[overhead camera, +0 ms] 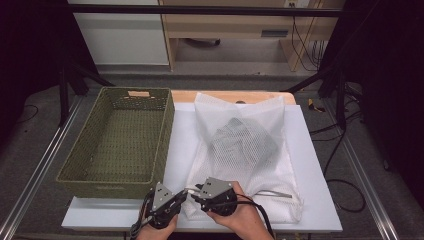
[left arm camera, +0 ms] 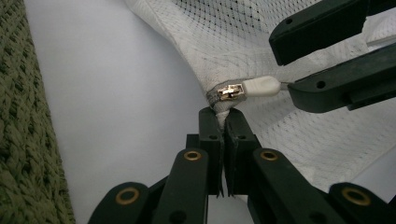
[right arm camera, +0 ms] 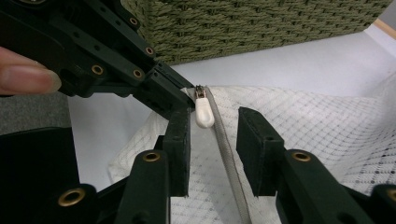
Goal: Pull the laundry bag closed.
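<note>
From the high view, a white mesh bag (overhead camera: 245, 150) lies on the white surface (overhead camera: 320, 200) beside a green woven basket (overhead camera: 120, 140), with the left gripper (overhead camera: 184, 194) and right gripper (overhead camera: 196, 196) meeting at the bag's near corner. In the left gripper view, the jaws are clenched on the bag's corner fabric just below the zipper slider (left arm camera: 231, 92), whose white pull tab (left arm camera: 261, 86) points toward the right gripper's jaws. In the right gripper view, the jaws stand apart on either side of the zipper track (right arm camera: 229, 158), the tab (right arm camera: 204, 112) just beside one of them, nothing yet pinched.
</note>
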`<control>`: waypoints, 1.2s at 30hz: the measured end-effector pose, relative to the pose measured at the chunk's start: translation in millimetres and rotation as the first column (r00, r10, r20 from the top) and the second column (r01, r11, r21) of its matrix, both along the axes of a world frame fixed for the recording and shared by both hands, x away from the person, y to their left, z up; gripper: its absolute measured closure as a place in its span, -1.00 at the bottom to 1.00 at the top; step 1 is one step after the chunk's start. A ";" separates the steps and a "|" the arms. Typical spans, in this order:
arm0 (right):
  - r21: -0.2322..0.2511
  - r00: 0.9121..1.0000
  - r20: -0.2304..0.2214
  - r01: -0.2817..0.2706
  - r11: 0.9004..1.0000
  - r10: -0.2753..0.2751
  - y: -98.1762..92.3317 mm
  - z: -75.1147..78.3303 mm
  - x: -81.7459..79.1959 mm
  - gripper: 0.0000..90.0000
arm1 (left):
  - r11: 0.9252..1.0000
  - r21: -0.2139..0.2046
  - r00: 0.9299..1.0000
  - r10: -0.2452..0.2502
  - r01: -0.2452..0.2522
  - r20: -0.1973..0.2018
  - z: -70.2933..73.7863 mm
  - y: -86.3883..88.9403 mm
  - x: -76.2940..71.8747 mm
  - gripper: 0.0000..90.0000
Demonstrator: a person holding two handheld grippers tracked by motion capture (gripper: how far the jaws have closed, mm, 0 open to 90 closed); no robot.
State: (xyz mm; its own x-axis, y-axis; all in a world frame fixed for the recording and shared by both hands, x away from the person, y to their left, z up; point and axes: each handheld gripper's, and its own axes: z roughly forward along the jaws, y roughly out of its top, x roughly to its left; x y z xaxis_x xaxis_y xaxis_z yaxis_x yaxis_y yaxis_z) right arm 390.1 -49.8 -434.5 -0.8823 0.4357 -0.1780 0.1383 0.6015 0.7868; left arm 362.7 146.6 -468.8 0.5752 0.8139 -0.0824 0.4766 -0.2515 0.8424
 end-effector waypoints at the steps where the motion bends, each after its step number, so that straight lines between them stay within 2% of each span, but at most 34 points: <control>1: -0.001 1.000 -0.001 -0.002 1.000 0.002 0.5 -0.2 -0.1 0.53 | 1.000 0.000 1.000 -0.002 0.002 0.000 0.1 -0.2 -0.1 0.94; 25: -0.024 1.000 0.002 -0.011 1.000 0.011 8.5 -6.4 0.3 0.80 | 1.000 -0.005 1.000 -0.016 0.016 0.002 1.7 -1.6 -1.4 0.95; 36: -0.056 1.000 0.005 0.001 0.998 0.000 10.7 -7.5 -2.0 0.81 | 1.000 -0.009 1.000 -0.018 0.018 -0.009 1.8 -1.9 -1.3 0.96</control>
State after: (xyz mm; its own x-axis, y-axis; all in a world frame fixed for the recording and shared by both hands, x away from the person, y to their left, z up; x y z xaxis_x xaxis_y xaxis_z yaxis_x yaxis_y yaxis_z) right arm 388.1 -39.1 -442.0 -0.8811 0.4254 -0.2065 0.1347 0.6444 0.7527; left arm 361.4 144.8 -467.0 0.5886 0.8028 -0.0950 0.4795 -0.2521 0.8405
